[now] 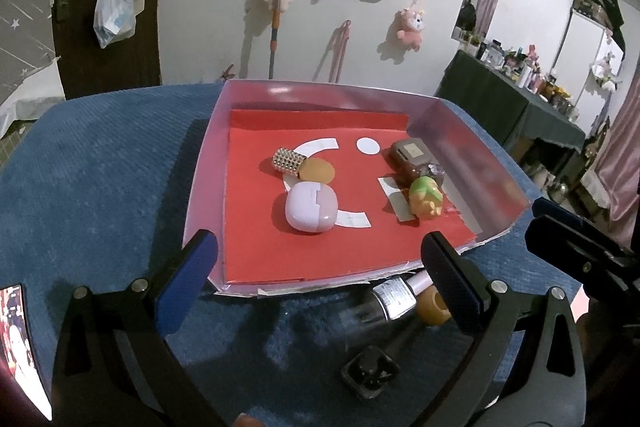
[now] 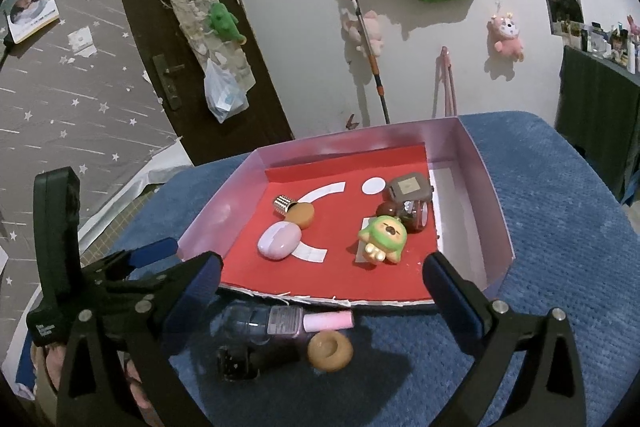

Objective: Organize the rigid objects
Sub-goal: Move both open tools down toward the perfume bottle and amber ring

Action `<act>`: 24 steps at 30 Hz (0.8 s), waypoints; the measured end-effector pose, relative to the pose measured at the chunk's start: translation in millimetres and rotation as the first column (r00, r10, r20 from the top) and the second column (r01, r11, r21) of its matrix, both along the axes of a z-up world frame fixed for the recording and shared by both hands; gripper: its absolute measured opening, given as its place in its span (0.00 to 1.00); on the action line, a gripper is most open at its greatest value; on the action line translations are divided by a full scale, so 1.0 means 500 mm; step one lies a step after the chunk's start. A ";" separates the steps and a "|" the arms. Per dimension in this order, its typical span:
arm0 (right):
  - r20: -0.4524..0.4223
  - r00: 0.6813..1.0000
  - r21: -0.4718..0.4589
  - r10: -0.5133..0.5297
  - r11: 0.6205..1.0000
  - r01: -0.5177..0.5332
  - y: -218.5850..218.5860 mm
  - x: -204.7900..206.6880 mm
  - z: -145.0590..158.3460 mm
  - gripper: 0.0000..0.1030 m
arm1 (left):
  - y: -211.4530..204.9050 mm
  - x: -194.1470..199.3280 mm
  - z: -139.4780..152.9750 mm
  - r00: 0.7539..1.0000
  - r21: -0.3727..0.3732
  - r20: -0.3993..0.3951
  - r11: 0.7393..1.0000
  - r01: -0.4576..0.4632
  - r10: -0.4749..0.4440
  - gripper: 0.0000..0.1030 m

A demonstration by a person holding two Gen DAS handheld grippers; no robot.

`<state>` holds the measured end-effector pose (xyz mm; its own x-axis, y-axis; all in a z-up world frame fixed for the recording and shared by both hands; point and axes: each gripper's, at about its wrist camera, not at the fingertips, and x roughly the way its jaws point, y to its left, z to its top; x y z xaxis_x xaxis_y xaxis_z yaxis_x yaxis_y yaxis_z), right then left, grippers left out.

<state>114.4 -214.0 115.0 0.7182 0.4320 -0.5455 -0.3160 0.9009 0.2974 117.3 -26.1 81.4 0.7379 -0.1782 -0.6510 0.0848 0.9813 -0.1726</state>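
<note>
Shallow tray (image 1: 472,131), red-lined, on blue-covered worktop (image 1: 100,167). Contents, left group: studded gold cylinder (image 1: 289,161), tan disc (image 1: 318,171) touching it, lilac case (image 1: 311,207) just nearer. Right group: brown square box (image 1: 412,153), dark round item (image 1: 434,174), green figurine (image 1: 426,201) nearest. Outside the tray's near edge: clear bottle with pink cap (image 2: 280,321), tan ring (image 2: 330,350), small black box (image 2: 240,363), close together. Left claw (image 1: 320,283): jaws spread wide, nothing between them. Right claw (image 2: 324,291): jaws fully apart, gripping nothing.
</note>
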 end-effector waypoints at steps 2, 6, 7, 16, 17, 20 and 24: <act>0.001 1.000 0.000 0.000 1.000 0.000 0.000 -0.002 0.000 1.00 | -0.001 -0.007 0.001 1.000 0.011 0.007 1.000 -0.003 0.003 1.00; 0.003 1.000 -0.008 0.000 1.000 0.000 0.001 -0.012 -0.002 1.00 | 0.000 -0.016 -0.002 1.000 0.009 0.004 1.000 0.002 -0.002 1.00; 0.002 1.000 -0.010 0.001 1.000 -0.001 0.002 -0.014 -0.001 1.00 | 0.001 -0.017 -0.002 1.000 0.005 0.002 1.000 0.002 -0.002 1.00; 0.018 1.000 -0.072 0.016 0.997 -0.015 0.020 -0.043 -0.010 1.00 | 0.010 -0.041 -0.002 1.000 -0.020 0.011 1.000 0.011 -0.011 1.00; 0.021 1.000 -0.076 0.016 0.997 -0.014 0.020 -0.046 -0.011 1.00 | 0.010 -0.043 -0.004 1.000 -0.021 0.006 1.000 0.008 -0.008 1.00; 0.027 1.000 -0.085 0.010 0.996 -0.008 0.019 -0.053 -0.014 1.00 | 0.021 -0.045 -0.009 1.000 -0.058 -0.010 0.998 -0.010 0.010 1.00; 0.021 1.000 -0.092 0.005 0.996 -0.003 0.020 -0.061 -0.020 0.92 | 0.042 -0.049 -0.021 0.999 -0.101 -0.029 0.994 -0.045 0.042 1.00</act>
